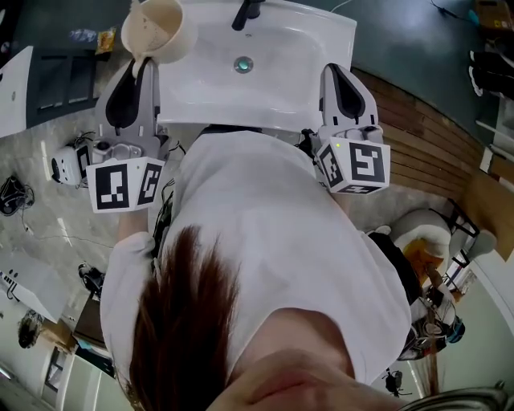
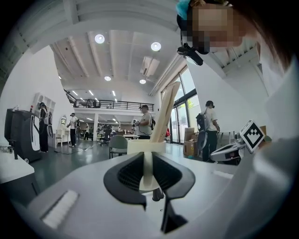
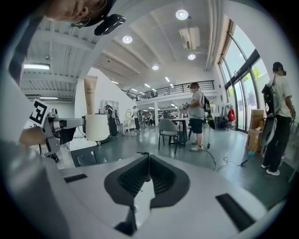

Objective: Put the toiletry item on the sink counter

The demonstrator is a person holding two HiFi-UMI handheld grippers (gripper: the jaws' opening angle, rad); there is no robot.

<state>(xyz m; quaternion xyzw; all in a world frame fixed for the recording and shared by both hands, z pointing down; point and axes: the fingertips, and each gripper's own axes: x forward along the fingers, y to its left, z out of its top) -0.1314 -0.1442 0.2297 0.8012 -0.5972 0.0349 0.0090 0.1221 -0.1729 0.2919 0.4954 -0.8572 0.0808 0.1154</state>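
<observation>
At the left edge of the one white sink (image 1: pixel 309 60), the left gripper (image 1: pixel 142 71) fingers grasp one cream cup (image 1: pixel 161 30) by its handle, one tube (image 3: pixel 90 95) upright inside; the right gripper (image 1: pixel 339 76) fingers are clenched, empty.

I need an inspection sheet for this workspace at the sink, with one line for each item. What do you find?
surface: white sink with faucet and drain; basin bare.
job's things: beige tube stands in a cream cup, held at the sink's left corner, not yet set down.
clutter: nothing seen on the sink.
grippers: left gripper shut on the cup's handle; right gripper shut, empty, at the sink's right side.
cables: loose cables on the floor at the left.
surroundings: open hall, people standing, a chair.
</observation>
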